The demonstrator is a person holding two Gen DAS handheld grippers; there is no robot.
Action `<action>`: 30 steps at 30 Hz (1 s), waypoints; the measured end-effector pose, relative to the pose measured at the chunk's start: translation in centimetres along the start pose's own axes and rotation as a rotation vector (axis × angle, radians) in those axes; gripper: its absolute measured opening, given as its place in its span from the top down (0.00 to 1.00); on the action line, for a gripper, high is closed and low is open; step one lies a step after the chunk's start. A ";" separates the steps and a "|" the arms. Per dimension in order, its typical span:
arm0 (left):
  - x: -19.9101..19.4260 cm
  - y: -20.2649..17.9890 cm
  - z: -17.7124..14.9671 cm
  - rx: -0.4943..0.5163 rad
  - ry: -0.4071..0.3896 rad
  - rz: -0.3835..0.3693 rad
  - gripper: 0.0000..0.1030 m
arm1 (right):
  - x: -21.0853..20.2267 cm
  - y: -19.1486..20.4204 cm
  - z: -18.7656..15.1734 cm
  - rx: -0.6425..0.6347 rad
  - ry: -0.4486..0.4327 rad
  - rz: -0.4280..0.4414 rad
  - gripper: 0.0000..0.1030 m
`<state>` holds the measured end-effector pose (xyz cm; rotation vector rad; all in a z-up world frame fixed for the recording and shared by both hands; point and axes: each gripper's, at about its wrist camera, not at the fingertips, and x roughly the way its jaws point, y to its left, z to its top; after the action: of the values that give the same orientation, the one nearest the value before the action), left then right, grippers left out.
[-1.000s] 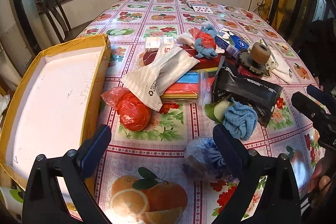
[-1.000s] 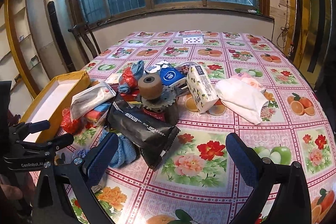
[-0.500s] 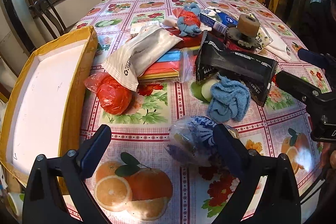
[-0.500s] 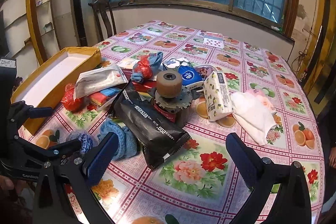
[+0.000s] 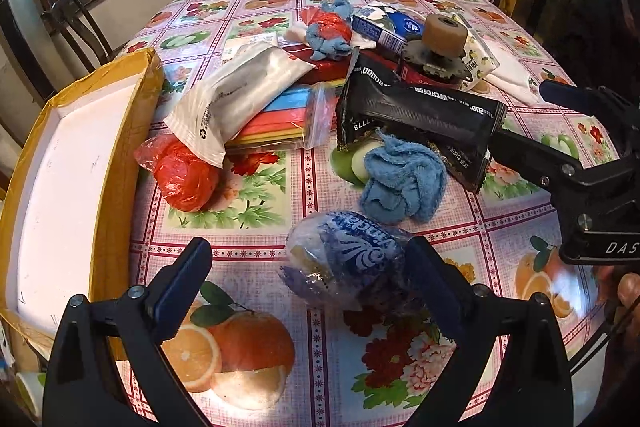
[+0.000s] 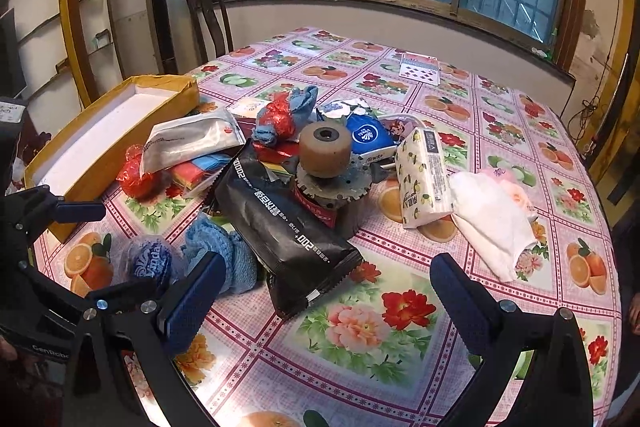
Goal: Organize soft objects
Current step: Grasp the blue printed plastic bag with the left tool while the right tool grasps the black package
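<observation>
nearest in the left wrist view, the left gripper [image 5: 306, 277] has its fingers spread wide and holds nothing. a crumpled blue-and-white plastic wrapper [image 5: 346, 263] lies on the surface [image 5: 256, 211] between them, close against the right-hand finger and apart from the left one. in the right wrist view, the right gripper [image 6: 322, 297] is also spread wide and empty, hovering above bare floral cloth in front of the pile.

just beyond the wrapper sits a bunched blue towel [image 5: 402, 183], touching the edge of a long black packet [image 5: 416, 117]. to the left, a red plastic bag [image 5: 184, 175] lies near the wall of an open yellow box [image 5: 116, 155] with a white interior that holds nothing visible.

further back, a silver pouch [image 5: 240, 99] rests on a clear bag of coloured sheets [image 5: 280, 123]. behind these are a second red-and-blue cloth bundle [image 5: 328, 31], a brown roll [image 5: 444, 33] on a toothed disc, a lemon-print tissue pack [image 6: 424, 179] and a white cloth [image 6: 492, 223]. playing cards [image 6: 420, 71] lie at the far edge.

the step in hand looks like the left gripper lining up on the wrapper, with sorting not yet begun. the next move probably calls for shifting slightly right to centre the wrapper, lowering, then closing gently, since thin plastic may slip or squash. the box looks like the destination.
</observation>
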<state>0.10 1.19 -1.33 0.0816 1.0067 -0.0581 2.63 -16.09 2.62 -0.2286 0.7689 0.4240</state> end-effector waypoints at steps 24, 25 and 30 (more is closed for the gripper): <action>2.0 0.4 -0.1 -0.032 0.073 -0.079 0.04 | 5.4 0.0 1.6 -0.105 0.147 0.141 0.02; 2.1 0.5 -0.1 -0.033 0.076 -0.087 0.04 | 5.8 0.0 1.5 -0.099 0.158 0.151 0.03; 2.4 1.5 -0.1 -0.038 0.092 -0.141 0.11 | 6.9 -1.5 1.3 -0.004 0.199 0.249 0.18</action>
<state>1.40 2.67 -3.33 -0.0214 1.1039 -0.1652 8.53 -14.97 -1.35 -0.1807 0.9973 0.6444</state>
